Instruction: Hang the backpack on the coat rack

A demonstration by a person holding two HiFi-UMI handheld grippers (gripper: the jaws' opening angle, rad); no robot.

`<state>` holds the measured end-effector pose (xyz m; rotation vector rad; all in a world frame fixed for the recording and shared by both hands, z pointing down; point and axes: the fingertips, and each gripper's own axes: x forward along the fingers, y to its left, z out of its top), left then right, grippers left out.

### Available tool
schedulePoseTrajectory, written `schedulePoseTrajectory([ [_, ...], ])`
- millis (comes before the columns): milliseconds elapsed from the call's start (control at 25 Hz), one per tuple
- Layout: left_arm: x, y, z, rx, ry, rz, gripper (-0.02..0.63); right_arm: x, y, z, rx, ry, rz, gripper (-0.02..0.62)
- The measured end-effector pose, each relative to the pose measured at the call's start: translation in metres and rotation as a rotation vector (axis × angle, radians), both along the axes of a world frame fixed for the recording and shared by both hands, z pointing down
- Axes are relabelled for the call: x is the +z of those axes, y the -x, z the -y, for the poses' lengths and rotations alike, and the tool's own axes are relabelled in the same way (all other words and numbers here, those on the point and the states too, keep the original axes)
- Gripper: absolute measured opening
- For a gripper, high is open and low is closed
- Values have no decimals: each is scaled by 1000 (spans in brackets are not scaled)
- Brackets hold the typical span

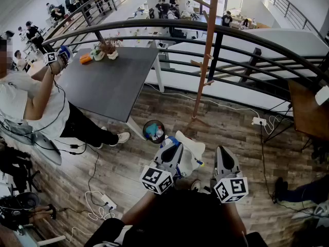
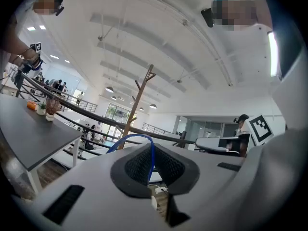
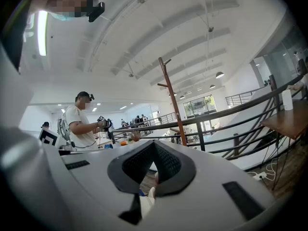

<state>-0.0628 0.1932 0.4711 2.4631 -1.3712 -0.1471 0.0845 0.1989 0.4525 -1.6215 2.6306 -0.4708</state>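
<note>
Backpack (image 1: 189,149): white, near, low over the wood floor (image 1: 241,138), between both grippers.
Left gripper (image 2: 153,172): fingers closed on the blue loop (image 2: 129,139) at the pack's top.
Right gripper (image 3: 153,174): fingers closed, apparently pinching white fabric of the pack.
Coat rack (image 1: 207,50): brown pole with pegs, far, right of the grey tabletop (image 1: 110,78), well apart from the pack.
Handling advice: lift high, hold loop taut and open, lower over a free peg tip, then release.
</note>
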Motion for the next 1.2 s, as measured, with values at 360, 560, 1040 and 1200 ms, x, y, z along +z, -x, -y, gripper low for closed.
schedulePoseTrajectory([
  [360,8,5,1,-37,30,3,14,2,3,3,-28,2,-7,12],
  [560,7,7,-3,-49,28,0,14,2,5,0,-39,6,-8,12],
  [1040,9,14,-11,-49,35,-18,14,5,14,-4,-52,12,11,12],
  [1200,7,21,-11,-41,34,-24,14,5,20,-8,-34,18,12,12],
])
